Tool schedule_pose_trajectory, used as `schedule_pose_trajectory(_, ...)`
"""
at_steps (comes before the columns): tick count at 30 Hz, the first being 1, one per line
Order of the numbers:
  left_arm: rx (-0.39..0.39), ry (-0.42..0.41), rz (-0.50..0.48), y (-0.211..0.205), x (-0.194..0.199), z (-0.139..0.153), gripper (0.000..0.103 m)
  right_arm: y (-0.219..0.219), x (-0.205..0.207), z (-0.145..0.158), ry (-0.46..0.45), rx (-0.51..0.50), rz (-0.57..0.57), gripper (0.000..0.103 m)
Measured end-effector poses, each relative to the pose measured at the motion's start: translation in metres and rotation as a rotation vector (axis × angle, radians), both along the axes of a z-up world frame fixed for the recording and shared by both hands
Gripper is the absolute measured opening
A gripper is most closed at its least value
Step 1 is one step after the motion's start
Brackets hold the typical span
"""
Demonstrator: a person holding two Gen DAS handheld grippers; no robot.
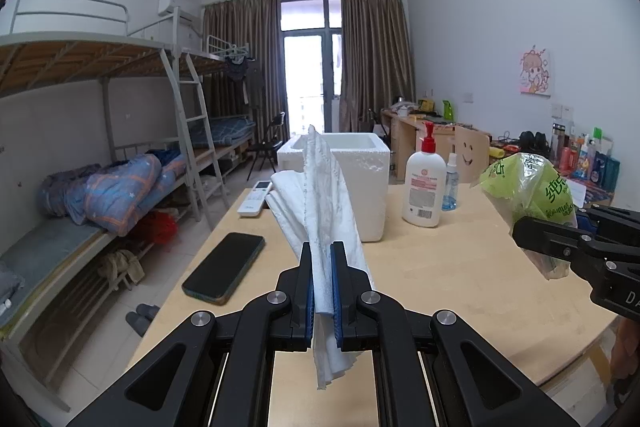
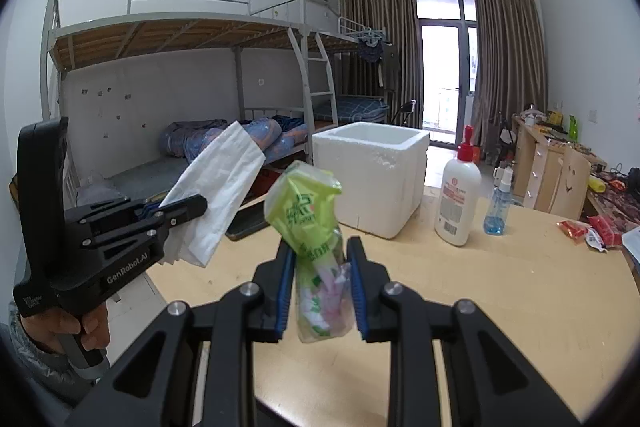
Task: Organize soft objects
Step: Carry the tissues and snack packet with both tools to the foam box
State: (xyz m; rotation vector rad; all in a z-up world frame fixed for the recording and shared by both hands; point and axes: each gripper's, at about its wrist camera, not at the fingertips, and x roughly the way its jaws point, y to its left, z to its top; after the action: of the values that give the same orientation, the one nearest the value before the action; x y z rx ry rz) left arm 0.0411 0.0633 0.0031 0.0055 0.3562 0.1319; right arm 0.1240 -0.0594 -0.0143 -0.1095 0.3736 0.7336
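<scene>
Clamped between our left gripper's (image 1: 322,283) blue pads is a folded white paper towel (image 1: 320,195), its upper end fanning up toward twelve o'clock and its lower edge hanging below the jaws. Our right gripper (image 2: 320,287) is clenched on a green plastic tissue pack (image 2: 308,223), squeezed at its lower half, the printed top tilting toward eleven o'clock. Both soft things are held above the wooden table (image 1: 460,279), clear of its surface.

From the left wrist view, a white foam box (image 1: 360,171) stands open-topped at twelve o'clock, behind the towel. At ten o'clock of the towel a black phone (image 1: 224,267) lies flat, and a white remote control (image 1: 255,197) rests farther back near the table's edge. At two o'clock of the gripper stand a white pump lotion bottle (image 1: 424,183) with a red cap and, just beside it, a small blue spray bottle (image 1: 450,187).

From the right wrist view, a hand (image 2: 92,327) grips the left gripper's handle at eight o'clock.
</scene>
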Motion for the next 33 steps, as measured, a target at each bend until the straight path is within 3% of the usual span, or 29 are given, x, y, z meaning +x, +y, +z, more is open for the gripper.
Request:
schedule_pose_trajectory(22, -0.014, -0.013, -0.005, 0.011, 0.067, 0.032, 0.007, 0.020, 0.069, 0.023, 0.093, 0.002, -0.030, 0.030)
schedule_pose_trajectory(33, -0.002, -0.045, -0.014, 0.017, 0.100, 0.056, 0.008, 0.034, 0.092, 0.047, 0.039, -0.038, -0.022, 0.030)
